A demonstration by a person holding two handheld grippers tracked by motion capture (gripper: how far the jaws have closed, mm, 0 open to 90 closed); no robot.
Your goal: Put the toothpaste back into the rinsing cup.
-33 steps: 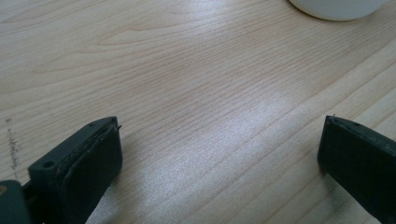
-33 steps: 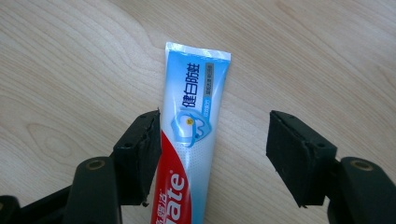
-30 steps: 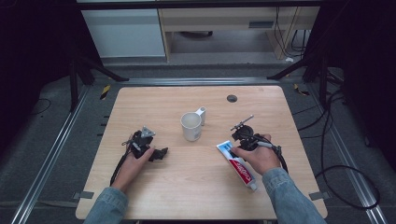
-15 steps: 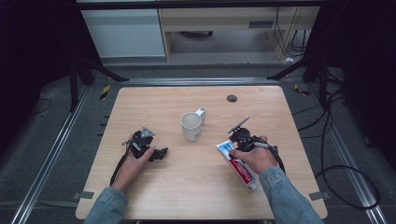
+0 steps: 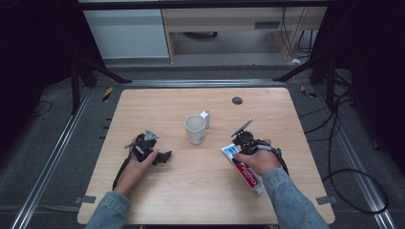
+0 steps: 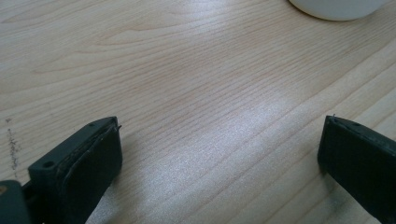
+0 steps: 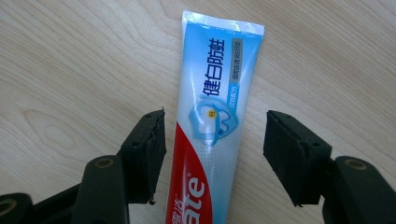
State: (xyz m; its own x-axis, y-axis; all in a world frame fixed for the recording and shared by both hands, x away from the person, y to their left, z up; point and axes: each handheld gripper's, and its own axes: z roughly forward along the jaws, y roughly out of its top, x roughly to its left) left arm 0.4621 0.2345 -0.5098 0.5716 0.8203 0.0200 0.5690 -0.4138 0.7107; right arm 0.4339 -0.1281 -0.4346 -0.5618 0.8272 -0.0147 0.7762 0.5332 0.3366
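A red, white and blue plastic toothpaste tube lies flat on the light wooden tabletop, right of a white ceramic mug. The right gripper straddles it, jaws half open with a gap on either side; they have just opened a little and the pads are not pressing. The tube looks light, soft and rather slick, so I would take it across the fuller middle rather than at the flat crimped end. The left gripper rests with jaws wide apart over bare wood, holding nothing. Open room lies toward the near edge; the mug stands near.
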